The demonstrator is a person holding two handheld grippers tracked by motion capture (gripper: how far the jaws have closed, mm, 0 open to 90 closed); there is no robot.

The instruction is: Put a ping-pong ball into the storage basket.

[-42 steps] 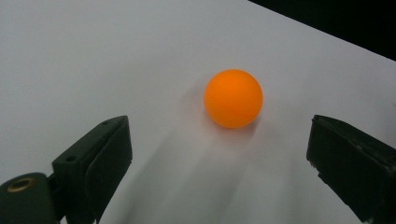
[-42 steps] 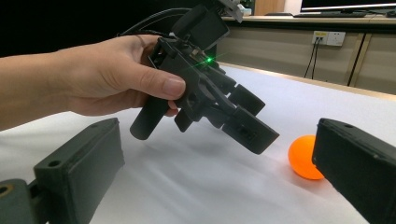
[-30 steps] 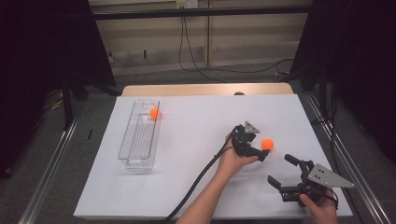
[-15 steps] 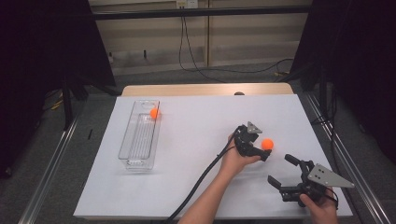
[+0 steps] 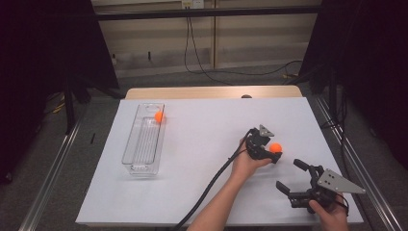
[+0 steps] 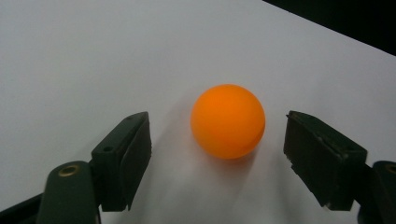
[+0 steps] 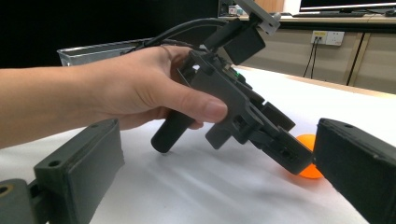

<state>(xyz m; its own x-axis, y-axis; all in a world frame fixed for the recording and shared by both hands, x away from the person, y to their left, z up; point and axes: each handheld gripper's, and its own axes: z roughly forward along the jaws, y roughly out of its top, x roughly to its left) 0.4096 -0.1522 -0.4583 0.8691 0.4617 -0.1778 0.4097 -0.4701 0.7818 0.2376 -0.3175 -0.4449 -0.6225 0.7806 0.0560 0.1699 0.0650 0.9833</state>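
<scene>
Closing but not yet touching, the left gripper (image 6: 217, 154) has the small orange plastic ball (image 6: 228, 120) dead ahead between its half-open jaws on the white table (image 6: 70, 56), slightly nearer the far-side jaw, holding nothing.

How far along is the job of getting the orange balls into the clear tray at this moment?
Done: one orange ball lies in the clear tray. In hand: the left gripper straddles the second orange ball on the table; its jaws have just been closing, with gaps on both sides. Left: gripping it and carrying it over. The right gripper rests open.
</scene>
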